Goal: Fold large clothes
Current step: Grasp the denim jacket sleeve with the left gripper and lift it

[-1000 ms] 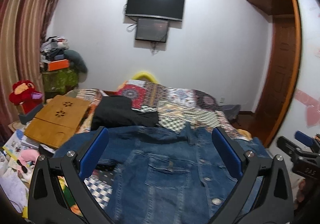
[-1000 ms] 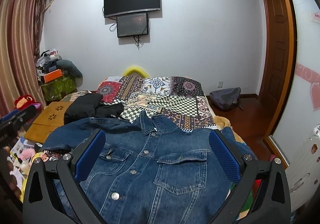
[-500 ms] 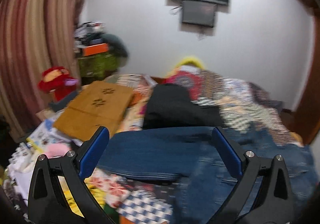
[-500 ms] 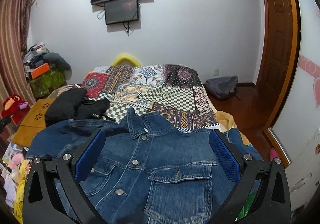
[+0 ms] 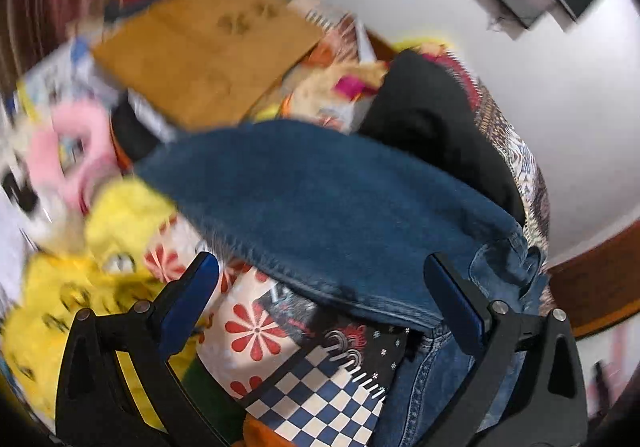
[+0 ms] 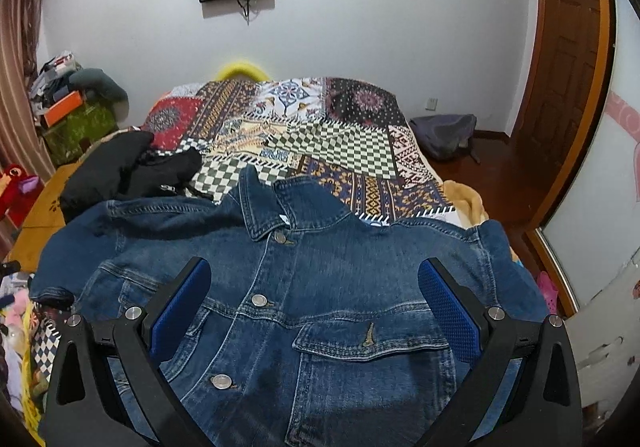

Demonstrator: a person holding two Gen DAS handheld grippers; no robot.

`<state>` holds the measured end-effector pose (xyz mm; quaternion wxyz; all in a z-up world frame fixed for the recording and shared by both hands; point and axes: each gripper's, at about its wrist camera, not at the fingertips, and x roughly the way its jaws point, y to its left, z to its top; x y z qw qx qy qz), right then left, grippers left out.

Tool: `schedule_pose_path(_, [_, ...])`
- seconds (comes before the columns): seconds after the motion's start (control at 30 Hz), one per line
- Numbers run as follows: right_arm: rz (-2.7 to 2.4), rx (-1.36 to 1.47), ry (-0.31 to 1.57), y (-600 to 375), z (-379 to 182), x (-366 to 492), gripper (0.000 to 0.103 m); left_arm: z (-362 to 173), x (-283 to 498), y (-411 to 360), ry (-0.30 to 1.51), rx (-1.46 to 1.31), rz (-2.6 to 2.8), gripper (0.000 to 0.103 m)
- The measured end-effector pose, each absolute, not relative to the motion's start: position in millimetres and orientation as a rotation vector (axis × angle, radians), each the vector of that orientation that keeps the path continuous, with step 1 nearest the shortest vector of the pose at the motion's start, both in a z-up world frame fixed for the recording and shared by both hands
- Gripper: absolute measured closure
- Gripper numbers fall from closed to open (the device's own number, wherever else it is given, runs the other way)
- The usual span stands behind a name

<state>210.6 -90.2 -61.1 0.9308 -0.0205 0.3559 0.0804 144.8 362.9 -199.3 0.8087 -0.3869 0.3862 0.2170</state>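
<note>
Since 0.5 s ago the left gripper (image 5: 322, 283) has swung down and tilted toward the jacket's sleeve (image 5: 320, 203), its view blurred; the right gripper (image 6: 314, 283) has dipped closer over the jacket (image 6: 320, 287). Both jaws stand wide open, holding nothing. Buttoned, front up, the jacket lies spread on the quilt (image 6: 312, 123), beside black clothes (image 6: 128, 167).
</note>
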Motion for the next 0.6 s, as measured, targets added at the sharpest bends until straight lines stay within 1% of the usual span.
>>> schedule_pose_path(0.1, [0.166, -0.039, 0.744, -87.8, -65.4, 215.6, 0.000, -226.1, 136.4, 382.7, 0.829, -0.984, 0.439, 0.003])
schedule_pose_path(0.23, [0.161, -0.054, 0.767, -84.0, -71.4, 219.9, 0.000, -252.0, 134.2, 404.7, 0.823, -1.099, 0.428, 0.011])
schedule_pose_path(0.37, [0.155, -0.068, 0.777, -81.7, -73.8, 221.9, 0.000, -266.3, 143.7, 416.3, 0.831, -1.111, 0.439, 0.016])
schedule_pose_path(0.4, [0.155, -0.069, 0.778, -81.4, -73.9, 222.2, 0.000, -269.0, 148.2, 418.1, 0.839, -1.100, 0.453, 0.019])
schedule_pose_path(0.5, [0.157, -0.071, 0.781, -80.1, -73.7, 221.4, 0.000, -264.8, 158.2, 417.8, 0.837, -1.027, 0.509, 0.022])
schedule_pose_path(0.53, [0.159, -0.072, 0.781, -79.6, -73.4, 220.3, 0.000, -259.1, 161.5, 415.7, 0.830, -0.983, 0.531, 0.029])
schedule_pose_path(0.57, [0.161, -0.075, 0.779, -78.7, -72.5, 219.2, 0.000, -255.7, 164.4, 415.8, 0.825, -0.950, 0.543, 0.034])
schedule_pose_path(0.6, [0.164, -0.079, 0.774, -78.4, -71.3, 217.8, 0.000, -249.3, 167.9, 412.6, 0.821, -0.903, 0.554, 0.046])
